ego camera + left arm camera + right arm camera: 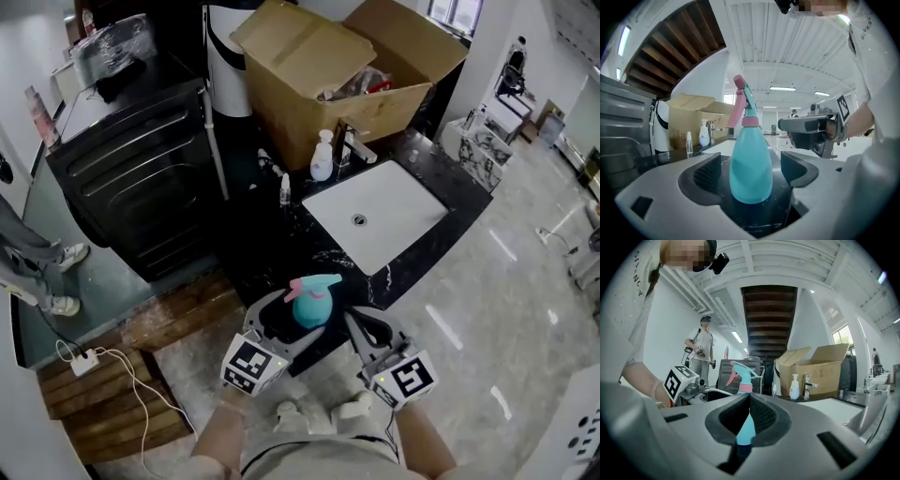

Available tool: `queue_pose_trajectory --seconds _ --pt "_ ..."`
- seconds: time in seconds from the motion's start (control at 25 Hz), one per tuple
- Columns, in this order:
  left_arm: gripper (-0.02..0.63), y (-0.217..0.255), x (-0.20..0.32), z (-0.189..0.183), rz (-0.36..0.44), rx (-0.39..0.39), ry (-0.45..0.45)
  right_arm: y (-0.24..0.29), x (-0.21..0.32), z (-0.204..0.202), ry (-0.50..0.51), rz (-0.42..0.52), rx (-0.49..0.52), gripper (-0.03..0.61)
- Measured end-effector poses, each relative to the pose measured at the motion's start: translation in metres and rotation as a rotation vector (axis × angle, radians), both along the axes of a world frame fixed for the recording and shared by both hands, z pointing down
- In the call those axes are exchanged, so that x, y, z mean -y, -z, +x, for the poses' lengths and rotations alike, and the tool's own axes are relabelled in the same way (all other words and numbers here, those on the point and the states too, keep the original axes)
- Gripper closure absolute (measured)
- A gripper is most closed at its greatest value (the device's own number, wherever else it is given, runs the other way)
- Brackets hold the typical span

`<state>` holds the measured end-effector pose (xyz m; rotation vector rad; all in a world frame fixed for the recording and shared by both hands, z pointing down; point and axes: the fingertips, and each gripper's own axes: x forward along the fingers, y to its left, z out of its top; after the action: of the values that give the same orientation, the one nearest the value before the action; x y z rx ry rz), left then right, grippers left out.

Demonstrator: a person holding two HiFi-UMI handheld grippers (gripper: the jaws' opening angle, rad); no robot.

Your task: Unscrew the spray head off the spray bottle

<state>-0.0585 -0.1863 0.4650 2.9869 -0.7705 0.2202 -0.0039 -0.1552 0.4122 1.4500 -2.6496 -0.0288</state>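
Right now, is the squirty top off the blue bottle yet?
Not yet. Done: nothing; the spray head still sits on the bottle, which stands on the counter. In hand: the left tool is open around the bottle, not squeezing it; the right tool is shut and empty. Left: grip the bottle, then twist the head off.

Spray bottle (310, 309): teal body, pink collar and trigger, teal spray head (749, 101). Sink (398, 202): plain white. Countertop (272, 234) around sink: black, thin white veining. Cardboard box (309, 84) behind sink: plain brown. Soap bottle (322, 157) beside sink: white, pale blue. Left gripper (751, 176), right gripper (749, 416): grey shells, black ribbed pads, white cubes with black square markers. Floor (487, 281) right of sink: pale grey, glossy marbling.
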Motion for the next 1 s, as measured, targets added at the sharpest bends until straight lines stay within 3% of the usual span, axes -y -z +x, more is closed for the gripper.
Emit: queue_pose_trajectory --seconds 0.56,0.88,1.0 --pt "0.222 -0.01 0.017 0.026 -0.001 0.073 -0.057 0.0 0.006 -0.016 -0.033 -0.022 0.017 0.572" --pt "0.247 -0.008 0.02 0.033 -0.026 0.09 0.066 0.014 0.011 -0.025 -0.04 -0.019 0.113 0.571" --pt "0.247 -0.008 0.021 0.033 -0.03 0.092 0.114 0.02 0.016 -0.031 -0.036 -0.027 0.141 0.522"
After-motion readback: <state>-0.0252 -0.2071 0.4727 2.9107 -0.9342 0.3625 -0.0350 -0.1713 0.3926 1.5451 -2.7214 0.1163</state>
